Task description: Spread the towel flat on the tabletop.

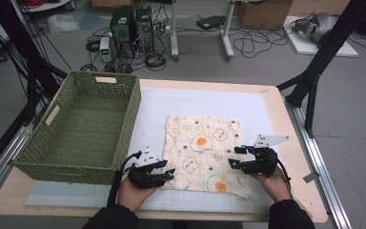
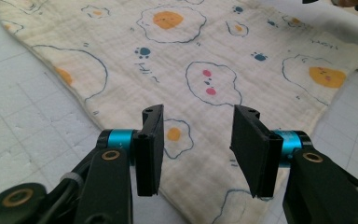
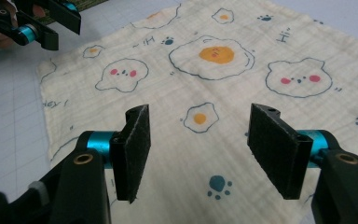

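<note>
Green wicker basket [image 1: 83, 126] beside cloth [image 1: 204, 151]

1. The cloth [image 3: 242, 74] carries a small blue "Hi~", printed beyond the right gripper's jaws, to their right.
2. Beyond and left of the same jaws stands "Hey!" at the cloth's edge.

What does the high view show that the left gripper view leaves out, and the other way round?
High view alone: the green woven basket left of the cloth, the wooden table, computer towers and cables on the floor, and the person's forearms.

Left gripper view alone: a close look along the left hand-held gripper, its black jaws apart with nothing between them, just above the cloth's near corner, where a small fried-egg print lies.

Both: the cream cloth printed with eggs, bears and paw marks, lying flat on the pale mat.
</note>
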Demonstrator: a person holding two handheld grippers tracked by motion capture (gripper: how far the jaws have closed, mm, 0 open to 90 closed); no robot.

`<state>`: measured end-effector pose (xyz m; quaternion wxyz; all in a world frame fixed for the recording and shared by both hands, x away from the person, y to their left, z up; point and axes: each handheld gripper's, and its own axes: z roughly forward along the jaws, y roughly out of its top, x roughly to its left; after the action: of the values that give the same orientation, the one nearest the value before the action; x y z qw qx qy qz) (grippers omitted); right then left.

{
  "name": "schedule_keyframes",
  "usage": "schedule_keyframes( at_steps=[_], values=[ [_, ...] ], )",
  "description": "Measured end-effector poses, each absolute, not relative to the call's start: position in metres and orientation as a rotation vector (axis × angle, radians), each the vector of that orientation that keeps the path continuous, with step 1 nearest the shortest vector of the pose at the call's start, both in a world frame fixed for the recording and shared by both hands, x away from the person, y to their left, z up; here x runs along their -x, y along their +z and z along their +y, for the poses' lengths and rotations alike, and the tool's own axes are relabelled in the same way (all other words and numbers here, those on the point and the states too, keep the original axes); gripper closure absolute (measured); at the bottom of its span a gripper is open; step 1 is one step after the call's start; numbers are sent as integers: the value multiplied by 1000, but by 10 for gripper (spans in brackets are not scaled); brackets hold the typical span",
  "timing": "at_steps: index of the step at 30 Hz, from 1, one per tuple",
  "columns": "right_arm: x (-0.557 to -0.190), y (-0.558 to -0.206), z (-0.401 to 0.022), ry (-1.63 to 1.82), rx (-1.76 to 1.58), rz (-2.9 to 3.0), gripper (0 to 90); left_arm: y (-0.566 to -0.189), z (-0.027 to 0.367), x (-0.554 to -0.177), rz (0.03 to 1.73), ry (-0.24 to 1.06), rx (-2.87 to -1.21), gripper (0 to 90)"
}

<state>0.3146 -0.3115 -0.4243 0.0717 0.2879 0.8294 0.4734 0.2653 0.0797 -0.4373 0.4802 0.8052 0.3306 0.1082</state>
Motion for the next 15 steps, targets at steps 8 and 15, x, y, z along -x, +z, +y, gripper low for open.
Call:
schedule_keyframes(
  at_steps=[8, 15],
  values=[
    [-313, -425, -309, 1415, -847, 2512, 389, -437, 79, -265, 803, 261, -1965, 542],
    [-313, -426, -307, 1382, -848, 2537, 388, -438, 79, -265, 800, 262, -1969, 537]
  ],
)
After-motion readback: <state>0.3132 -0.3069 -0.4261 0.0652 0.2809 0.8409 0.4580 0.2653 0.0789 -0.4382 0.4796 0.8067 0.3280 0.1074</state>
